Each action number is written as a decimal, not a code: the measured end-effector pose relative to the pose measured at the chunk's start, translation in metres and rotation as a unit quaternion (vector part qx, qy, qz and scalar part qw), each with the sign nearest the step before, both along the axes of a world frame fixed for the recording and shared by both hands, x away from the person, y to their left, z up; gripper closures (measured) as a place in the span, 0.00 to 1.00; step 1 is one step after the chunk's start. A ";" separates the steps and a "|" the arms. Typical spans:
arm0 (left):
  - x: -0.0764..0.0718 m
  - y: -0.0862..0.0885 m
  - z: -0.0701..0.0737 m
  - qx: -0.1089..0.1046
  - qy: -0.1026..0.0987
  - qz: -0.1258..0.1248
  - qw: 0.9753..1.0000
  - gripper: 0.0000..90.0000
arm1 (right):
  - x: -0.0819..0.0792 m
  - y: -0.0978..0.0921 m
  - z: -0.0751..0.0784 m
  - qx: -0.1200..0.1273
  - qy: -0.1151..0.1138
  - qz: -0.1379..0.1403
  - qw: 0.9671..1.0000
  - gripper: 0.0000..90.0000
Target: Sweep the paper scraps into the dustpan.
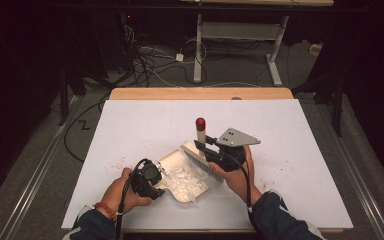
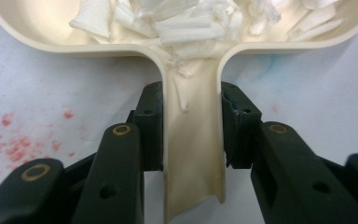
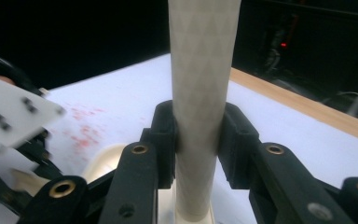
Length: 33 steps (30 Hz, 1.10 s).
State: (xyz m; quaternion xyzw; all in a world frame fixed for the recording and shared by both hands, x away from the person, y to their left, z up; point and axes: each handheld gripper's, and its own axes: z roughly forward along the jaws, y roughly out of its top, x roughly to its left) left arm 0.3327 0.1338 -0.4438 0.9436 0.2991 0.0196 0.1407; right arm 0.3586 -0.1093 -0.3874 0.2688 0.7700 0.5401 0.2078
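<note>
Near the front edge of the table (image 1: 130, 120), about midway along it, a cream dustpan (image 1: 172, 160) lies flat with a heap of white paper scraps (image 1: 186, 181) in its tray. The left gripper (image 2: 192, 135) has its jaws closed narrow on the dustpan handle (image 2: 193, 154), pinning it from both sides (a few scraps have slid down into the handle's channel). The right gripper (image 3: 199, 140) clamps the pale shaft of a small brush (image 1: 200, 131), which stands nearly upright with its red cap on top and its bristles at the pan's far lip.

The risk, as I judge it, lies in the scraps: they are light and piled high, so a quick tilt or lift of the pan could spill them back onto the table. A hard sweep could also flick pieces over the pan's rim, or push the pan askew in the left jaws, since the handle is smooth
</note>
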 end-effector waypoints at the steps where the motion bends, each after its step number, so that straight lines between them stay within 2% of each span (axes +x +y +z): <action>1: 0.000 -0.001 0.000 0.002 -0.001 0.000 1.000 0.69 | -0.001 0.005 0.000 0.004 0.002 0.007 1.000 0.79; 3: 0.000 0.000 0.001 -0.001 0.000 0.001 1.000 0.69 | -0.005 0.016 0.001 0.006 -0.002 0.018 1.000 0.79; 5: 0.000 0.000 0.000 -0.004 -0.001 0.003 1.000 0.69 | -0.008 0.023 0.002 0.012 0.005 0.031 0.999 0.79; 8: 0.000 -0.001 0.000 -0.006 0.000 0.001 1.000 0.69 | -0.012 0.029 0.005 0.012 0.001 0.042 0.999 0.79; 10: 0.001 -0.001 0.000 -0.011 0.001 0.003 1.000 0.69 | -0.013 0.028 0.008 0.007 -0.007 0.039 0.999 0.79; 19: 0.002 0.000 -0.001 -0.015 0.005 0.005 1.000 0.69 | -0.006 -0.003 0.028 0.044 -0.022 0.014 0.999 0.79; 23: 0.003 0.000 -0.001 -0.014 0.003 0.004 1.000 0.69 | -0.005 -0.018 0.036 0.046 -0.027 0.000 0.999 0.79; 27: 0.003 0.000 -0.001 -0.016 0.003 0.006 1.000 0.69 | -0.007 -0.032 0.035 0.029 -0.027 -0.007 0.999 0.79; 33: 0.002 -0.001 -0.001 -0.013 0.002 0.006 1.000 0.69 | -0.011 -0.058 0.021 -0.010 -0.012 -0.025 1.000 0.79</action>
